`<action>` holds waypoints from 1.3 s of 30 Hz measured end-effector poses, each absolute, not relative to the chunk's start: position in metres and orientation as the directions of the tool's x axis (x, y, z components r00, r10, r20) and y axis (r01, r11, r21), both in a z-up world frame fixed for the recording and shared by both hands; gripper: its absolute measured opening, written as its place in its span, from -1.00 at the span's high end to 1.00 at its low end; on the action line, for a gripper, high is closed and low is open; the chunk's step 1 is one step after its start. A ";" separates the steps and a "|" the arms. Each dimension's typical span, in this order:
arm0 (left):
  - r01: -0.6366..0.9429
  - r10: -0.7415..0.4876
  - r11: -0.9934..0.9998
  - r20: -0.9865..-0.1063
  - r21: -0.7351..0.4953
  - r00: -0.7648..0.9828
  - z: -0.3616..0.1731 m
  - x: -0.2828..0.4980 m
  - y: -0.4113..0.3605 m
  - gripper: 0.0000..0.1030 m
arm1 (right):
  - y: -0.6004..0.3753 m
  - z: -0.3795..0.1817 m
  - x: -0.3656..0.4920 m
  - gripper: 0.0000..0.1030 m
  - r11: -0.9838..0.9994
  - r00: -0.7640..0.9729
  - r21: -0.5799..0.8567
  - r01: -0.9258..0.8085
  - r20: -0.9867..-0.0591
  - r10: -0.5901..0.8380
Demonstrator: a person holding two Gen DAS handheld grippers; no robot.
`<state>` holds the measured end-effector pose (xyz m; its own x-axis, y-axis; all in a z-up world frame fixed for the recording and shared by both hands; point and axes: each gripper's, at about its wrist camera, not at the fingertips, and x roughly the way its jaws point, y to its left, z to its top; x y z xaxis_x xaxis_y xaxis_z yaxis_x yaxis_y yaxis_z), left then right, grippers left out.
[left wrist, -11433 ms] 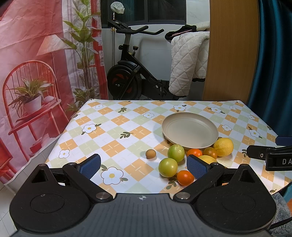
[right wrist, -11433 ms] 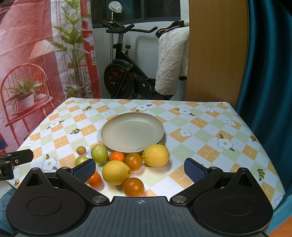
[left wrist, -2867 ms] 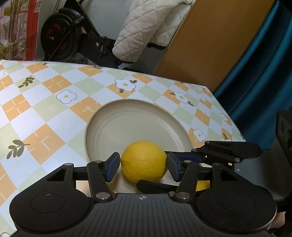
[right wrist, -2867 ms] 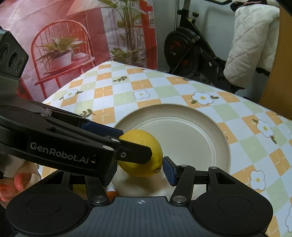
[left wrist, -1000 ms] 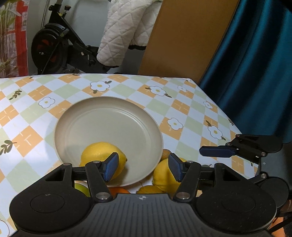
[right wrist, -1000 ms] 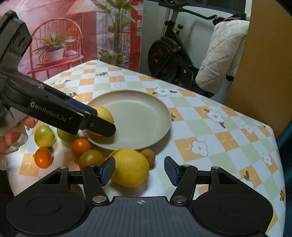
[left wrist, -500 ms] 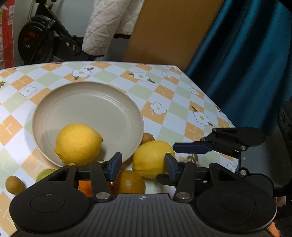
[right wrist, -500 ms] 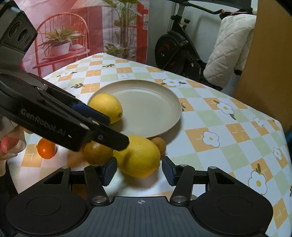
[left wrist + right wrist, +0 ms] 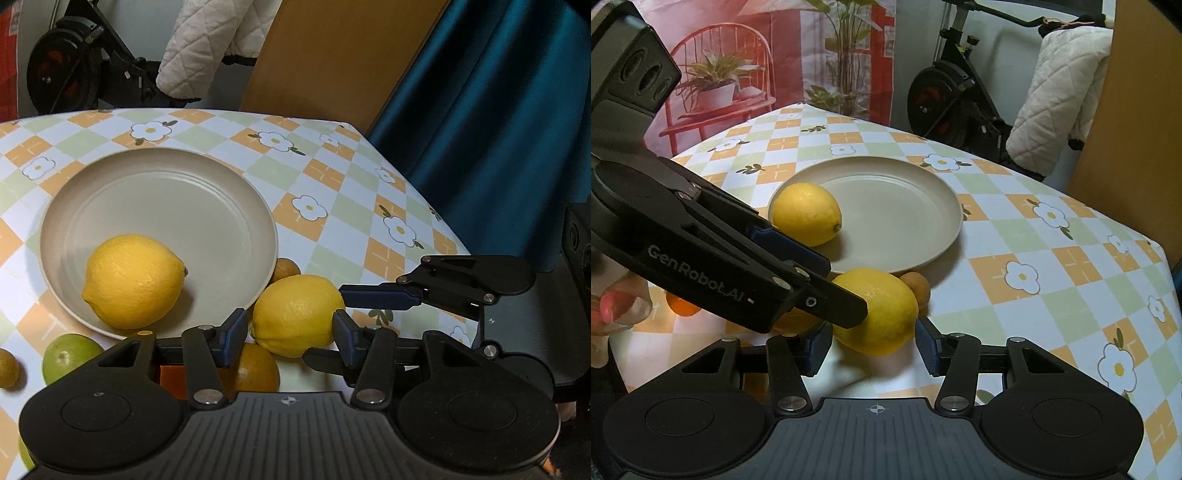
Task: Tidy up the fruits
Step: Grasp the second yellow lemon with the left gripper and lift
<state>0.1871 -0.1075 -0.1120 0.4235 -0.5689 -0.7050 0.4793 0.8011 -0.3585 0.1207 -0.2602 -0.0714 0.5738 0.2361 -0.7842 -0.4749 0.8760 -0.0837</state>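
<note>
Near the table's (image 9: 1015, 236) front edge, both grippers, left (image 9: 288, 334) and right (image 9: 873, 349), straddle one lemon (image 9: 297, 315) (jaws parted, contact unclear). Beyond, a second lemon (image 9: 133, 280) sits on the plate's (image 9: 207, 206) near side.

White lettering "GenRobot.AI" runs along the left tool (image 9: 827, 295).

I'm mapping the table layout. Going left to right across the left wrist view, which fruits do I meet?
Small brown fruit → green fruit → lemon in the plate → orange → lemon beside the plate.
</note>
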 end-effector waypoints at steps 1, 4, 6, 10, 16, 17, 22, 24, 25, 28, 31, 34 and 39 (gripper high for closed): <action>0.479 -0.573 0.799 -0.703 -0.364 0.421 -0.113 0.188 -0.108 -0.03 | -0.261 -0.072 0.121 0.09 0.877 0.574 -0.082 -0.474 -0.784 0.237; 0.482 -0.578 0.795 -0.702 -0.369 0.417 -0.114 0.188 -0.110 -0.04 | -0.262 -0.072 0.122 0.06 0.878 0.573 -0.073 -0.473 -0.783 0.244; 0.483 -0.581 0.793 -0.700 -0.372 0.415 -0.115 0.189 -0.111 -0.04 | -0.262 -0.073 0.123 0.05 0.879 0.572 -0.071 -0.471 -0.783 0.243; 0.487 -0.583 0.791 -0.699 -0.371 0.414 -0.115 0.189 -0.112 -0.04 | -0.261 -0.076 0.123 0.02 0.881 0.573 -0.068 -0.468 -0.782 0.244; 0.507 -0.577 0.788 -0.706 -0.350 0.410 -0.113 0.186 -0.114 -0.04 | -0.262 -0.075 0.122 0.04 0.885 0.572 -0.062 -0.462 -0.784 0.243; 0.509 -0.579 0.786 -0.706 -0.350 0.407 -0.112 0.185 -0.115 -0.04 | -0.263 -0.074 0.121 0.04 0.886 0.571 -0.061 -0.461 -0.784 0.243; 0.522 -0.584 0.780 -0.701 -0.346 0.409 -0.109 0.185 -0.119 -0.04 | -0.265 -0.071 0.118 0.04 0.892 0.578 -0.062 -0.448 -0.781 0.236; 0.527 -0.587 0.778 -0.696 -0.343 0.413 -0.106 0.184 -0.119 -0.04 | -0.266 -0.068 0.117 0.04 0.894 0.583 -0.065 -0.444 -0.778 0.233; 0.529 -0.589 0.776 -0.693 -0.343 0.416 -0.105 0.184 -0.119 -0.04 | -0.266 -0.066 0.117 0.04 0.895 0.586 -0.066 -0.442 -0.776 0.232; 0.532 -0.595 0.773 -0.684 -0.345 0.422 -0.101 0.183 -0.118 -0.04 | -0.267 -0.061 0.116 0.04 0.896 0.595 -0.069 -0.439 -0.769 0.232; 0.533 -0.599 0.772 -0.677 -0.346 0.428 -0.097 0.183 -0.116 -0.04 | -0.266 -0.055 0.116 0.05 0.896 0.604 -0.074 -0.438 -0.763 0.232; 0.533 -0.599 0.773 -0.670 -0.343 0.438 -0.092 0.183 -0.115 -0.04 | -0.265 -0.050 0.117 0.05 0.896 0.612 -0.080 -0.436 -0.757 0.230; 0.530 -0.596 0.779 -0.660 -0.337 0.457 -0.085 0.186 -0.111 -0.04 | -0.261 -0.044 0.122 0.05 0.896 0.625 -0.085 -0.435 -0.746 0.232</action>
<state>0.1861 -0.1106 -0.0852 0.4572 -0.5963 -0.6598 0.5296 0.7786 -0.3367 0.1222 -0.2606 -0.0437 0.6246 0.2324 -0.7456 -0.4349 0.8965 -0.0849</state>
